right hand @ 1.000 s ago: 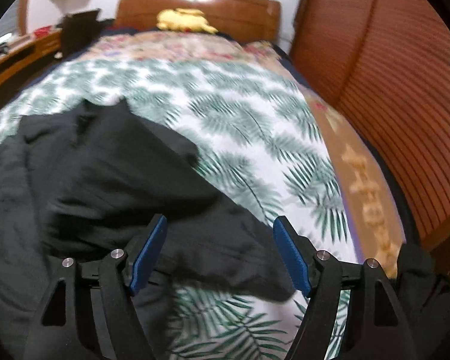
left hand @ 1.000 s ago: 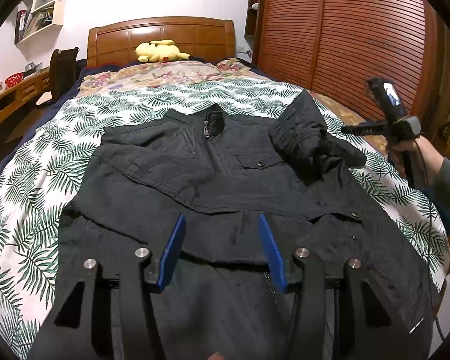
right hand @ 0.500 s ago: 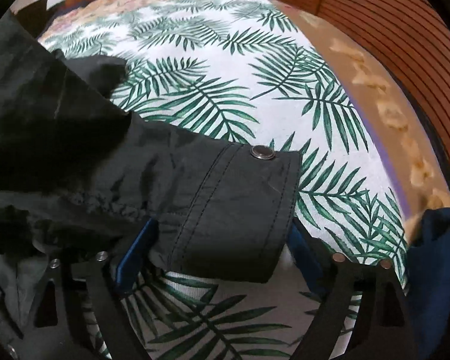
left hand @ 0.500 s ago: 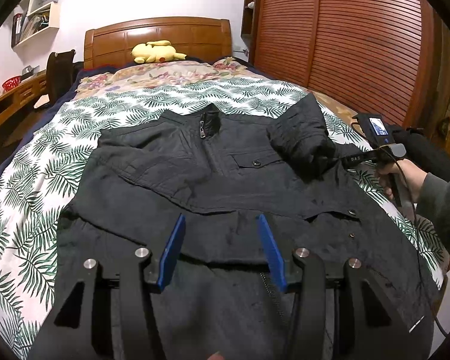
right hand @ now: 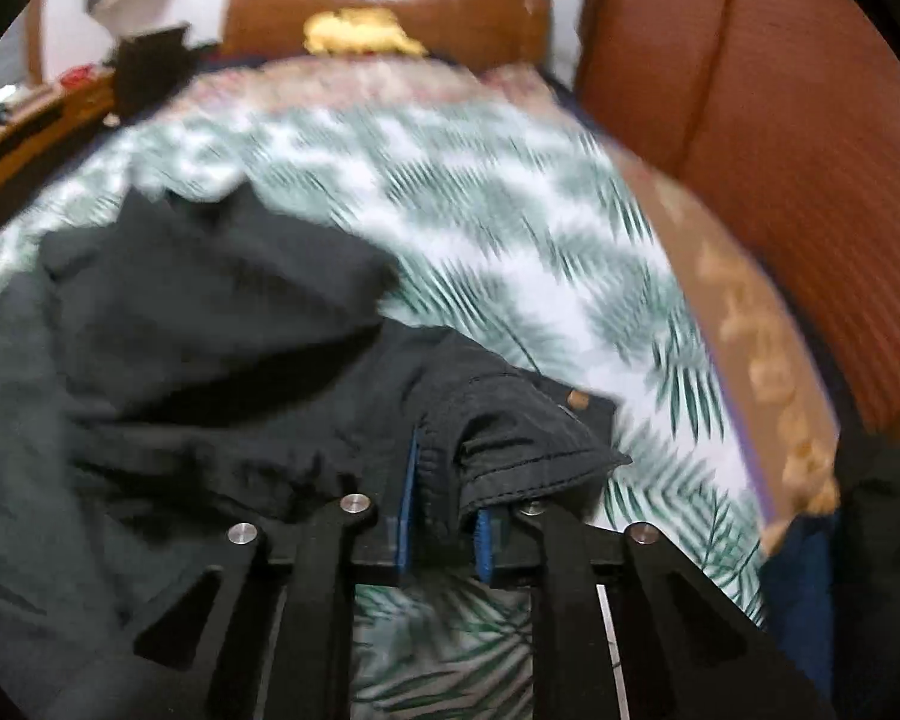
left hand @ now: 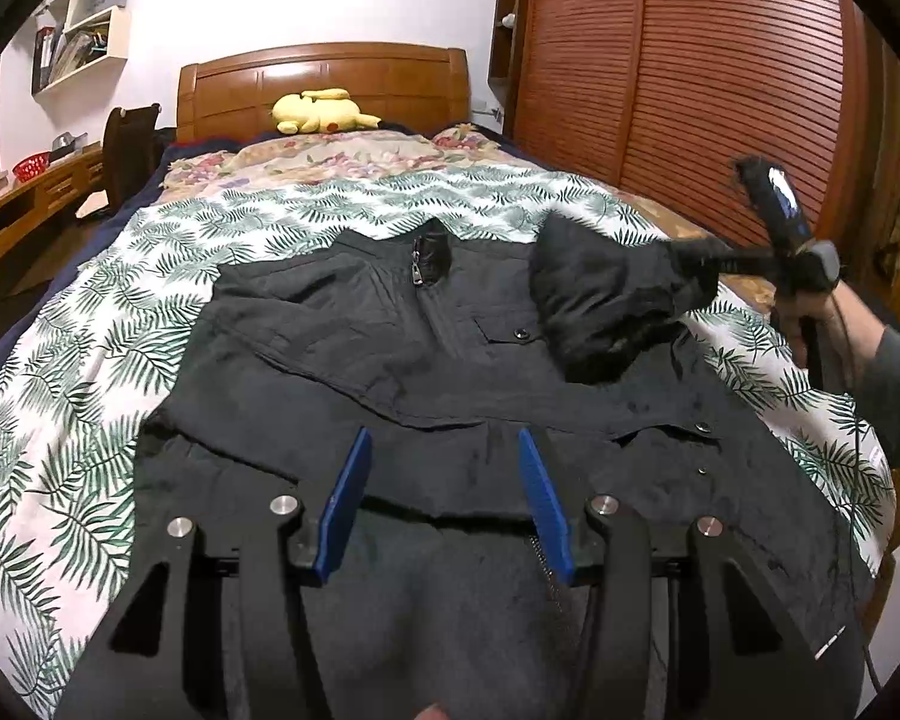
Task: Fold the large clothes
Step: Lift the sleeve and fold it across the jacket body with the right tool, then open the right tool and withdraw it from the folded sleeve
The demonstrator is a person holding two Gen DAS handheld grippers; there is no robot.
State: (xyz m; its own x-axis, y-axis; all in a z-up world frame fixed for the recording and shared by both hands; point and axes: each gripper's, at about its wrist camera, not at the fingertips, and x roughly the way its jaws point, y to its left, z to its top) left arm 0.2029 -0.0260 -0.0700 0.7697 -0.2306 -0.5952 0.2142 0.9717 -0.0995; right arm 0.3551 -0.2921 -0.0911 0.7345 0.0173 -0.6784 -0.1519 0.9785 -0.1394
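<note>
Black jacket (left hand: 450,372) spread on leaf-print bedspread (left hand: 78,396); left tongs (left hand: 444,498) wide; right tongs (right hand: 444,510) pinching sleeve cuff (right hand: 528,432).

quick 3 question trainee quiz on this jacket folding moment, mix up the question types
1. True or false: the right claw is shut on the jacket sleeve cuff.
2. Multiple choice: the left claw is A) gripping the collar B) open above the black jacket C) holding the yellow plush toy.
3. Fill in: the jacket lies on a bed cover printed with green ____.

Key: 1 true; 2 B; 3 leaves
</note>
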